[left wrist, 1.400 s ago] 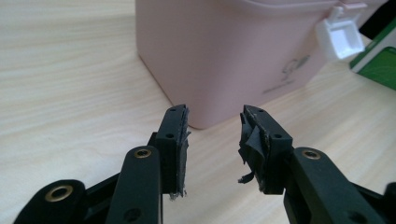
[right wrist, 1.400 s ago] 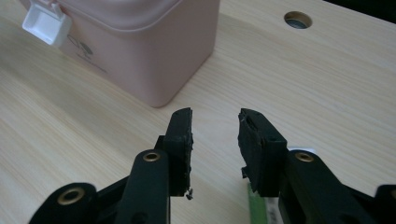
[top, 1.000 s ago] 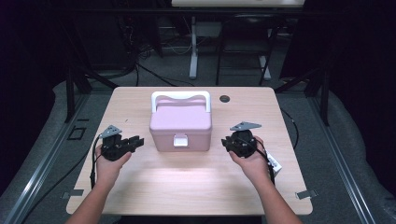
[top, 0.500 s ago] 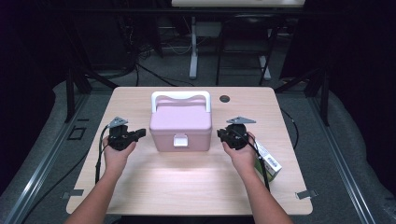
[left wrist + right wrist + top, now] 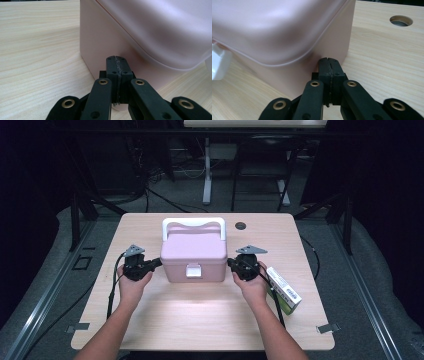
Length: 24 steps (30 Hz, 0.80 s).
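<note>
The light wooden surface (image 5: 200, 320) carries everything here, standing on a grey floor with dark stands and cables behind it. A round cable hole (image 5: 240, 226) sits near the surface's far edge, right of centre.

At the middle of the surface stands a pale pink lidded box (image 5: 194, 252), upright, its white handle (image 5: 193, 223) arching over the far side of the lid and a white latch (image 5: 192, 270) on the front wall that faces the person. The lid is down on the box.

Near the surface's right edge lies a long green and white carton (image 5: 284, 290), flat, just beside the person's right hand and apart from the box.

The person's forearms come in from below, one hand on each side of the box. The left tool (image 5: 155, 263) points at the box's left wall, and in the left gripper view its jaws are pressed together with nothing between them, their tip right at the lower part of the pink wall near a corner. The right tool (image 5: 231, 265) mirrors it at the box's right wall; its jaws are also pressed flat together on nothing, the tip up against the wall just under the lid's rim. Both pairs of jaws have just been closing. Whether either tip truly touches the wall I cannot tell.
</note>
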### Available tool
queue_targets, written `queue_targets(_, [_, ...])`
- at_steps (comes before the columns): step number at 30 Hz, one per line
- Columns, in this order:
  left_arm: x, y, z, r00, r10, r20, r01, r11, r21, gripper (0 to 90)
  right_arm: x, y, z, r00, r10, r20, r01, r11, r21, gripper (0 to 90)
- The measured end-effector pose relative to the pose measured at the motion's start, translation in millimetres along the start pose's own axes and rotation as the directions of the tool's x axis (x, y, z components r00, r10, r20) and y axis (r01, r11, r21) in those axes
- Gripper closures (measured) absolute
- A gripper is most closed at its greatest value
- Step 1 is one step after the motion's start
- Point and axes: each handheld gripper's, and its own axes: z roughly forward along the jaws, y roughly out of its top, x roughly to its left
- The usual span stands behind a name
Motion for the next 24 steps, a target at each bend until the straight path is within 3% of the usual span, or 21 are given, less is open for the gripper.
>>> queue_targets(5, [-0.9,0.2,-0.8,1.0000,0.007,-0.001,-0.007,1.0000,0.006,90.0,3.0,0.1,-1.1,0.9997,-0.022,0.012,0.022,0.9997,0.010,90.0])
queue_targets(6, [-1.5,-0.3,-1.6,0.9999,0.010,-0.001,-0.010,0.9999,0.008,90.0,4.3,-0.1,-3.3,0.9986,-0.052,0.011,0.052,0.9985,0.019,90.0])
queue_targets(12, [-6.4,-5.2,-8.8,0.9999,0.005,0.012,-0.005,0.9999,0.014,90.0,9.9,-2.1,-10.6,0.9957,-0.092,0.016,0.091,0.9949,0.043,90.0])
queue_targets(24, [-19.8,-20.4,-29.6,0.9991,0.005,0.043,-0.006,0.9996,0.026,90.0,22.8,-21.7,-35.5,0.9965,-0.083,-0.009,0.083,0.9958,0.038,90.0])
